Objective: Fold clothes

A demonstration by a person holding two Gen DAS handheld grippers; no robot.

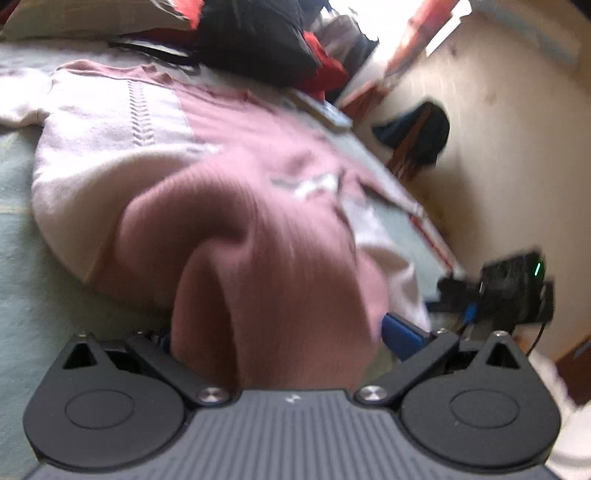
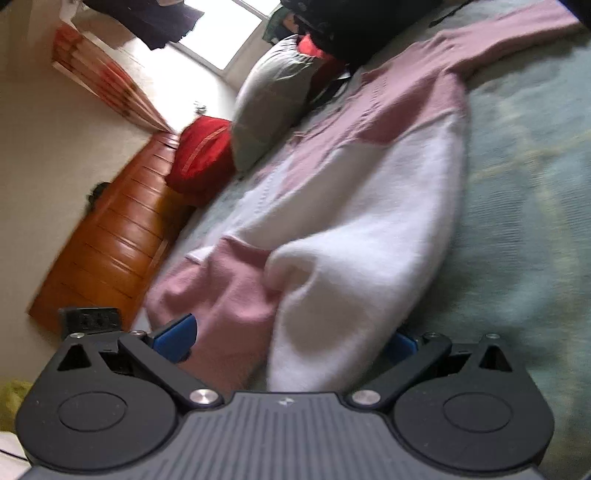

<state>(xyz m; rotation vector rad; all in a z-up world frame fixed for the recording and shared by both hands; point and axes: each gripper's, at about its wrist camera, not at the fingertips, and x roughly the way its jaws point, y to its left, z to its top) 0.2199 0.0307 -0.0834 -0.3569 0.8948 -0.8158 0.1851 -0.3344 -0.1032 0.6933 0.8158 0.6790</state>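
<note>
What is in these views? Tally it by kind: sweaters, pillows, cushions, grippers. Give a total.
pink-and-white sweater: 1
grey pillow: 1
red cushion: 1
grippers: 2 (left gripper, right gripper)
Total: 5

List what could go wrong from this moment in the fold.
The left gripper holds a thick bunch of the sweater, so layers may fold unevenly. The right gripper has pink and white fabric bunched between its fingers; its hold could slip. The sleeve lies spread on the bed and might drag.
</note>
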